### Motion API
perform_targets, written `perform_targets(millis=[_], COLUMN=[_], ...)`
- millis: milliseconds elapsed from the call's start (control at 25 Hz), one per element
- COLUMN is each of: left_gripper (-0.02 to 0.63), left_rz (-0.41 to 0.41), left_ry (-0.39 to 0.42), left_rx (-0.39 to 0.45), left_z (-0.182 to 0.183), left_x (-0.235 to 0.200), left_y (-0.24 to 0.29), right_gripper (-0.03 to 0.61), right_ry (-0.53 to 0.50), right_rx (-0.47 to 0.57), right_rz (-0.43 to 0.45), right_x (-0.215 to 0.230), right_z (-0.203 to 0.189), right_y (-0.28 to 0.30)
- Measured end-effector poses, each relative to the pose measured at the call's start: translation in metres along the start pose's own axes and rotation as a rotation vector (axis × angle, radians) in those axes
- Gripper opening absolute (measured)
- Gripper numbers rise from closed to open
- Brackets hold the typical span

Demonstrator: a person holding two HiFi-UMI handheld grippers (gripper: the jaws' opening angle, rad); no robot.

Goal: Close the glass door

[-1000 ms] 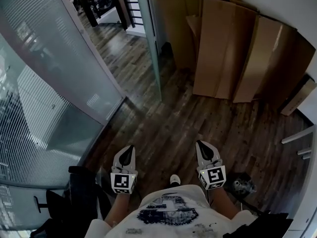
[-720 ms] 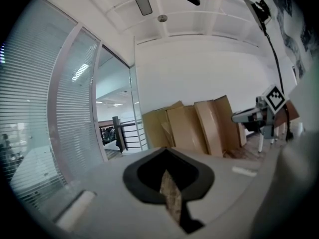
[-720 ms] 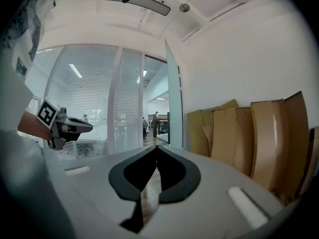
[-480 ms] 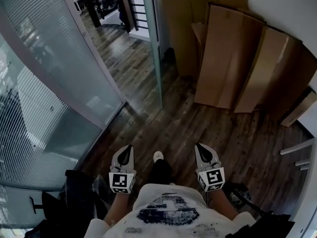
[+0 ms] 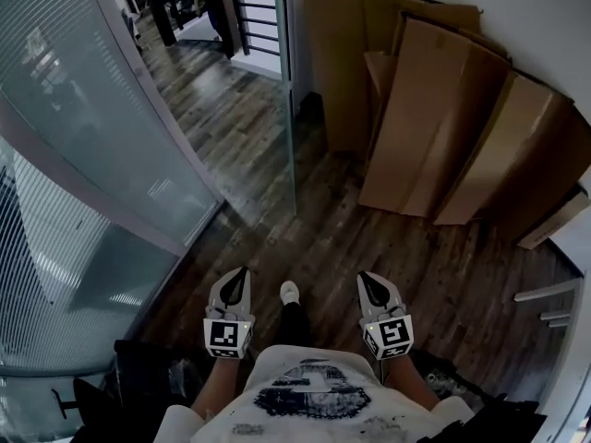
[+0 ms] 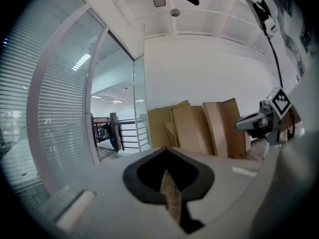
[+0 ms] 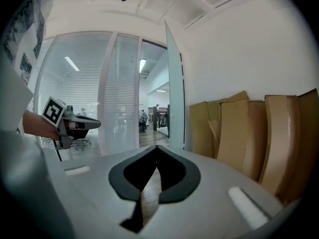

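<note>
The glass door (image 5: 289,109) stood open, its thin edge jutting into the room ahead, beside cardboard sheets (image 5: 434,118) leaning on the wall. Closing it had not begun; the approach, contact and swing all appeared left to do. The left gripper (image 5: 240,277) and right gripper (image 5: 367,281) had jaws pressed together, holding nothing, well apart from the door.

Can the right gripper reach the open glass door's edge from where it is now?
Probably not yet: the right gripper, shut and empty, is well short of the glass door. Only bare floor lies between; the cardboard sheets lean aside. Stepping closer should do.
</note>
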State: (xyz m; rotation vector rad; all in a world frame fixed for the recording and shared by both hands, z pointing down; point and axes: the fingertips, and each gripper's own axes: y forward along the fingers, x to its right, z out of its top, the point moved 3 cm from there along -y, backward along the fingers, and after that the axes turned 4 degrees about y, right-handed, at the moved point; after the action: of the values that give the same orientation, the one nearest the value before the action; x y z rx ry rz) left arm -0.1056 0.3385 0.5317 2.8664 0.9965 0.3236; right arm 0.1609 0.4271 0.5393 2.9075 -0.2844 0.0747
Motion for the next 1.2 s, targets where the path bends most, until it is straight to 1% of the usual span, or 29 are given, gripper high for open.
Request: perform_targets(millis=[240, 440, 600, 840, 1040, 1200], left_gripper=[-0.002, -0.002, -0.002, -0.001, -0.001, -0.001], left_rz=[-0.005, 0.011, 0.026, 0.008, 0.004, 0.006], left_ry=[-0.008, 0.036, 0.01, -0.002, -0.015, -0.023], left_rx=[-0.034, -0.038, -0.033, -0.036, -0.023, -0.02], left_z=[-0.005, -0.007, -0.009, -0.012, -0.009, -0.001], left_x=[-0.066, -0.117, -0.151, -0.175, -0.184, -0.185], left_y=[0.072, 0.122, 0.147, 0.177, 0.194, 0.212], right_gripper=[0.008, 0.008, 0.008, 0.008, 0.008, 0.008], right_ry=[-0.012, -0.029, -0.033, -0.036, -0.038, -0.032], right_rx=[-0.02, -0.034, -0.041, -0.032, -0.026, -0.022], right_rz=[0.013, 0.031, 0.049, 0.054, 0.039, 0.036], right_x=[0.014, 0.017, 0.014, 0.016, 0.026, 0.042], right_z=[0.033, 0.052, 0.066, 0.079, 0.083, 0.089], right_y=[0.103, 0.179, 0.226, 0.272, 0.288, 0.298])
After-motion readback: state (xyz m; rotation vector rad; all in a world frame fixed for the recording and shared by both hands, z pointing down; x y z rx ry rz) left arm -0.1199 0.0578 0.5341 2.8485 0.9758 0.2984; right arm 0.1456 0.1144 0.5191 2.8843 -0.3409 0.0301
